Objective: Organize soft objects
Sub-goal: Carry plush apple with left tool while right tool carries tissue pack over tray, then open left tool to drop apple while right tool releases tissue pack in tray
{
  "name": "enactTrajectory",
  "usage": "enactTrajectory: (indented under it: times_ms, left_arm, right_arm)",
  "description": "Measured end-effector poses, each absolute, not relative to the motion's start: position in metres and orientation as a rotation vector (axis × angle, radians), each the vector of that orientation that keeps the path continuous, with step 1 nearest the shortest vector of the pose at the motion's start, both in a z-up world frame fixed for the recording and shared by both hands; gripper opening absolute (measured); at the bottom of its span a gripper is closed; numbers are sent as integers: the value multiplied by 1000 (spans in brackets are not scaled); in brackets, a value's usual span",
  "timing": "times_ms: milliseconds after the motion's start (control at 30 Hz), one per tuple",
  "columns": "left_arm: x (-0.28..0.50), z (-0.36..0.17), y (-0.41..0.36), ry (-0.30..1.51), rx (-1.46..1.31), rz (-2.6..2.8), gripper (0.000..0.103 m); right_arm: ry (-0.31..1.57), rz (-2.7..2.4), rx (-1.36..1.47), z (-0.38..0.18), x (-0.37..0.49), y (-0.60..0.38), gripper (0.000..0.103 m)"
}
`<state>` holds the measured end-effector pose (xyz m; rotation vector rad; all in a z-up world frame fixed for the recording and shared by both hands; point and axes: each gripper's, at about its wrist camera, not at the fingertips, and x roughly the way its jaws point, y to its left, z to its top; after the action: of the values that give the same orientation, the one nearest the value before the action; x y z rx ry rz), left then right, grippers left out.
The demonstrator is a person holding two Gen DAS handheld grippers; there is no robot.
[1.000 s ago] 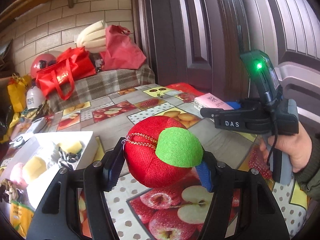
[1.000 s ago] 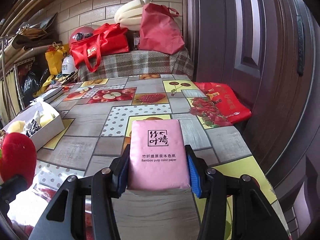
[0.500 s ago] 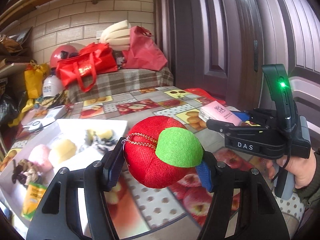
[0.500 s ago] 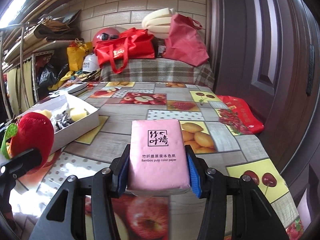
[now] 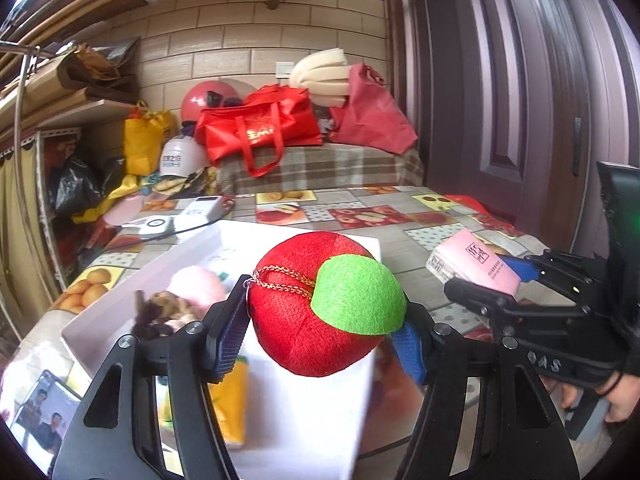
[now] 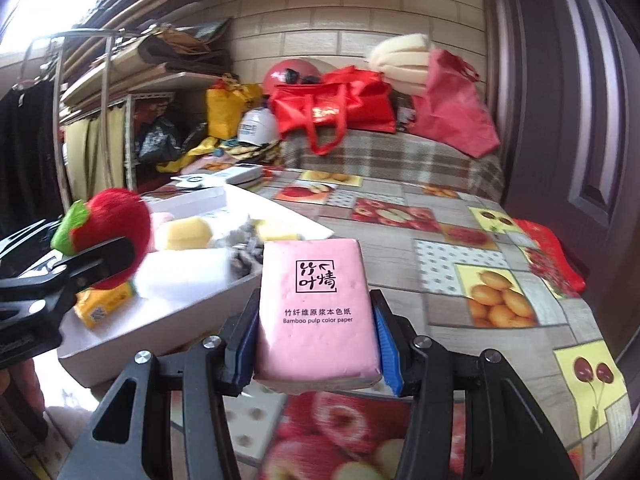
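I see the table [image 6: 472, 240], spread with a fruit-print cloth, filling the middle and right of the right wrist frame. Behind it, across the top centre, a plaid-covered bench [image 6: 384, 156] carries a red tote bag [image 6: 332, 108] and a darker red sack [image 6: 452, 112], with a yellow bag [image 6: 228, 110] to their left.

A white box [image 6: 168, 320] sits open at lower left of that frame on the table; in the left wrist frame its wall [image 5: 120, 304] runs up the left centre. Yellow foam blocks [image 6: 188, 232], a pink soft piece [image 5: 196, 288] and a dark tangle of plush [image 5: 156, 312] lie inside, blurred.

My left gripper [image 5: 320, 328] fills the bottom centre of its own frame, its blue pads pressed on both sides of a red plush apple [image 5: 308, 320] with a green felt leaf [image 5: 356, 296] and a gold cord; the apple hangs over the box. From the right wrist frame the same apple [image 6: 116, 216] shows at centre left, above the box's near end.

My right gripper [image 6: 316, 336] sits at bottom centre of its frame, jaws closed part-way and clamped on a pink tissue pack [image 6: 316, 300] printed "Bamboo pulp color paper", held just right of the box's near corner. In the left wrist frame that pack [image 5: 476, 264] appears at centre right, with a hand [image 5: 616, 400] on the gripper's handle at lower right.
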<state>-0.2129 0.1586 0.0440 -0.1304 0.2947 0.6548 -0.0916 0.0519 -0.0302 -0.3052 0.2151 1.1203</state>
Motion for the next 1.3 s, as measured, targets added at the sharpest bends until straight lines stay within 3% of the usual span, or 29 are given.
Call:
enactTrajectory:
  times_ms: [500,933,1200,1267,1300]
  left_arm:
    - [-255,30,246,332,-383,817,65]
    - [-245,25,262,401,-397,861,65]
    - [-242,22,268,440,-407,876,65]
    - [-241,22,266,441,-398,880,65]
    - [-241,23,265,441,-394,883,68]
  right_arm:
    - [158,1330,-437,-36,-169,112,50]
    - [262,1350,-621,-52,-171,160,50]
    - [319,1234,-544,-45,-135,174,50]
    - [312,1233,-533,-44,-135,171,50]
    - [311,1233,-532,-44,-136,171,56]
